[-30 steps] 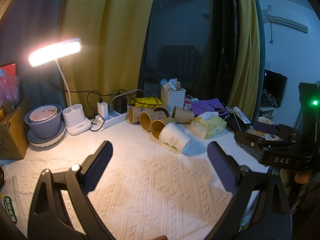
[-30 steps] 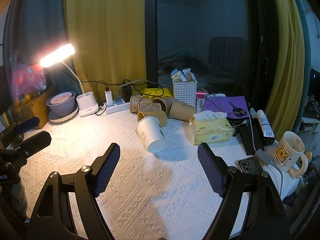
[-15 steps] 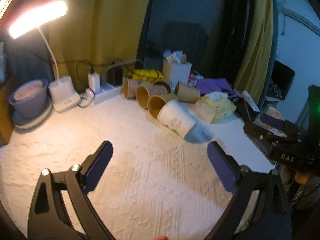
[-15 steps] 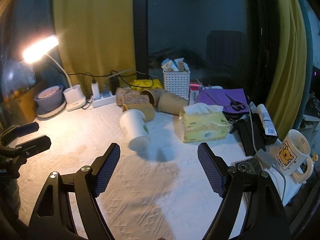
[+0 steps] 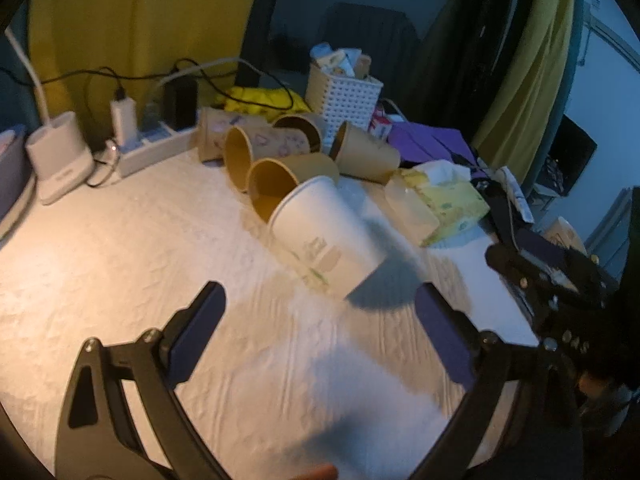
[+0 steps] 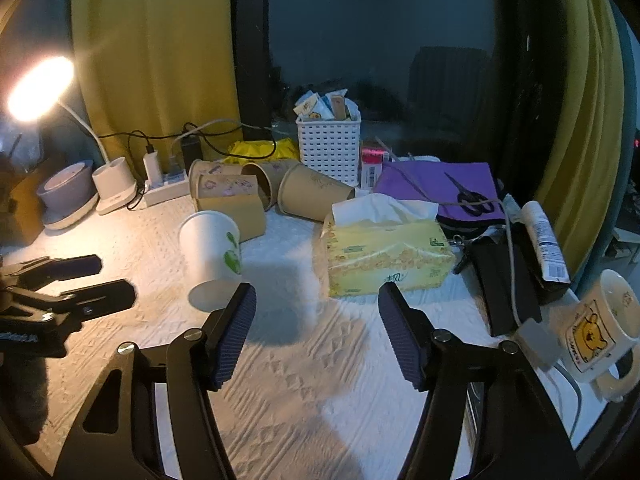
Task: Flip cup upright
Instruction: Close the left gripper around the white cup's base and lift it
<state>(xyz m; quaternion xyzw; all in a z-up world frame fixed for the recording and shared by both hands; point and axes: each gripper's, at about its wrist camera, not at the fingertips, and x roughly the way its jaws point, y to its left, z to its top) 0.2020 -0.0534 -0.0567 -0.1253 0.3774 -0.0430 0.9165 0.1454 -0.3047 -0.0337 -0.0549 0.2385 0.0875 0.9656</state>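
Note:
A white paper cup with a green leaf print lies on its side on the white textured tablecloth, bottom end toward me; it also shows in the right wrist view. My left gripper is open and empty, just short of the cup. My right gripper is open and empty, with the cup just beyond its left finger. Each gripper shows at the edge of the other's view.
Several brown paper cups lie on their sides behind the white cup. A yellow tissue pack, white basket, purple folder with scissors, bear mug, power strip and desk lamp ring the table.
My left gripper has moved forward toward the white cup, which looks larger and closer. My right gripper has shifted right, so the cup now sits at its left finger.

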